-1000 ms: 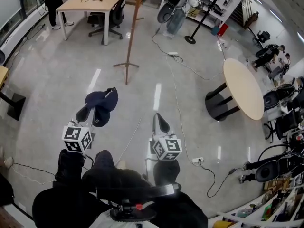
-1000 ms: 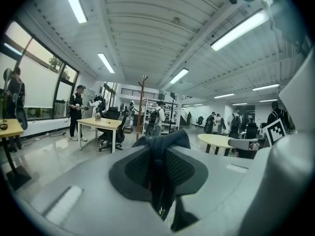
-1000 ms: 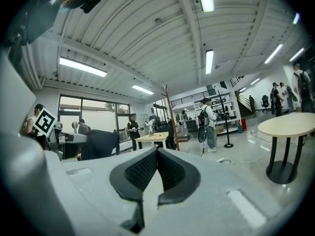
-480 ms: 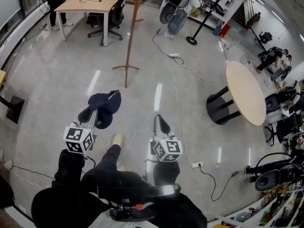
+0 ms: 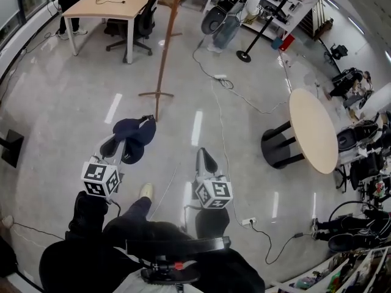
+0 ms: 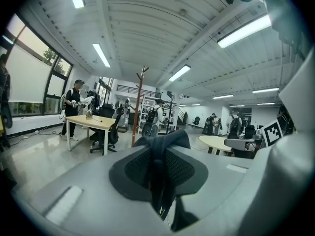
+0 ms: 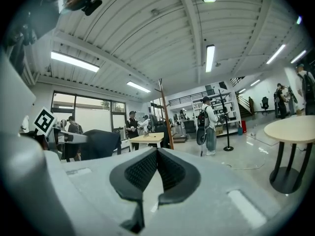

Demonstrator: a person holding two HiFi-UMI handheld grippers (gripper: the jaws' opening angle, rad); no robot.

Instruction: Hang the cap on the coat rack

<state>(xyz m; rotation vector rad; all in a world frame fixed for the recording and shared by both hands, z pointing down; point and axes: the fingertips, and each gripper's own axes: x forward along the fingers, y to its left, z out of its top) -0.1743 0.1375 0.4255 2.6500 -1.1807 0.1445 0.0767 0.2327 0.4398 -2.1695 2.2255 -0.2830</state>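
The cap is clamped by a fold of its cloth between the nearly closed jaws of the left gripper and is held above the floor, a little short of the rack's foot. The right gripper, also short of the rack, is closed on nothing. A desk is seen beyond the rack, a round table well to its right.

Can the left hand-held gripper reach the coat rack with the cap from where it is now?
Probably not yet. The coat rack stands well ahead of the left hand-held gripper holding the cap; only floor lies between them.
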